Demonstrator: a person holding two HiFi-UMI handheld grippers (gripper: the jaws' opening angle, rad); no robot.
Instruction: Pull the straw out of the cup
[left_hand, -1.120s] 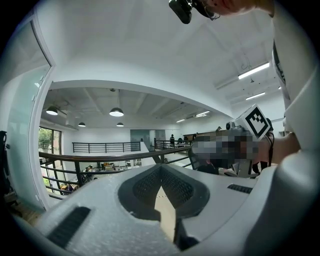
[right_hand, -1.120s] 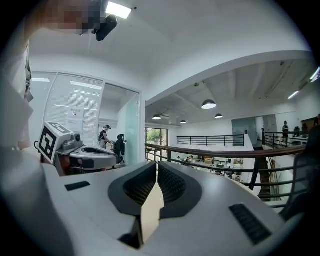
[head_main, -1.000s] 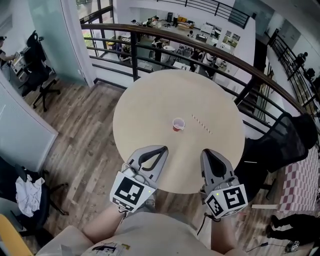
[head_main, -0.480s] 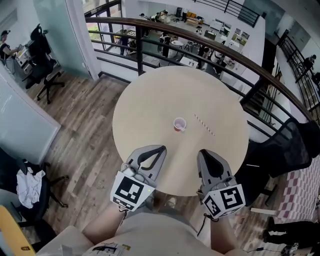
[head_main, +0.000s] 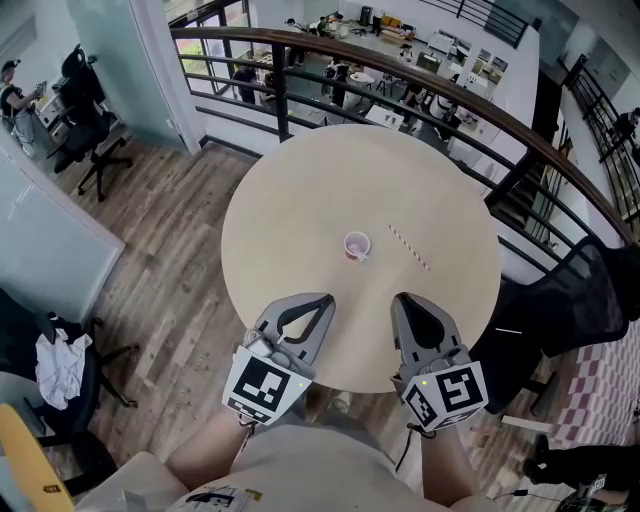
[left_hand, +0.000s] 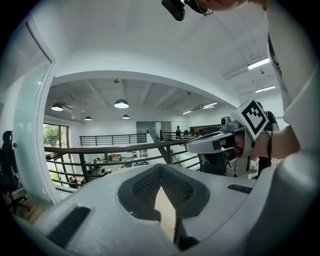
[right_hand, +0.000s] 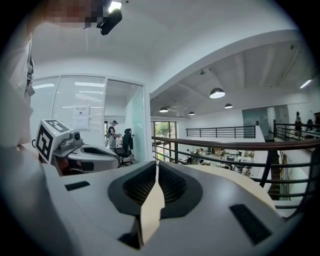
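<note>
- Left tongs (head_main: 323, 298) and right tongs (head_main: 401, 299), both closed and empty, hover level over the table's (head_main: 280, 200) six o'clock edge.
- Cup (head_main: 356, 245) sits centre, with the straw (head_main: 408, 246) lying at its three o'clock.

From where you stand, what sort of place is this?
Probably an upper gallery of an open-plan office. A round table stands beside a curved railing, desks with people show on the floor below, and an office chair sits on the wood floor at left.
</note>
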